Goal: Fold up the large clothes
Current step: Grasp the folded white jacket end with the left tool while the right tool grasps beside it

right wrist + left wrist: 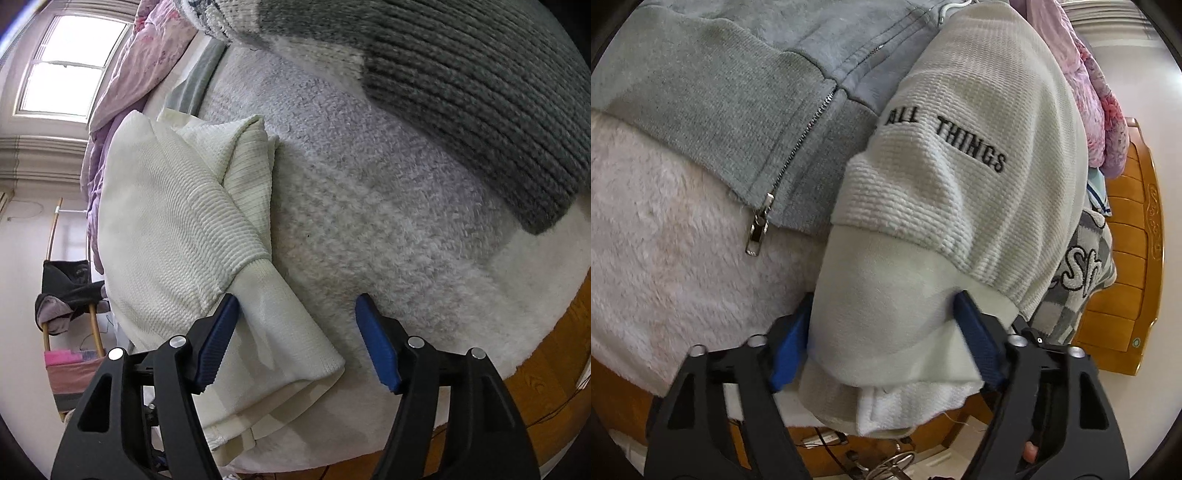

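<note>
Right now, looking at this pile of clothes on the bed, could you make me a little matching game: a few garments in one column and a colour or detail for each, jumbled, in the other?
Things:
1. waffle-knit sweater
2. zip-up jacket
3. ribbed knit
4. quilt

Details:
A. pink, floral, bunched by the window
B. cream, with "ALL THINGS" stitched in black
C. dark grey, thick ridges
D. pale grey-green, metal zipper pull hanging at its hem

Pairs: 1-B, 2-D, 3-C, 4-A
</note>
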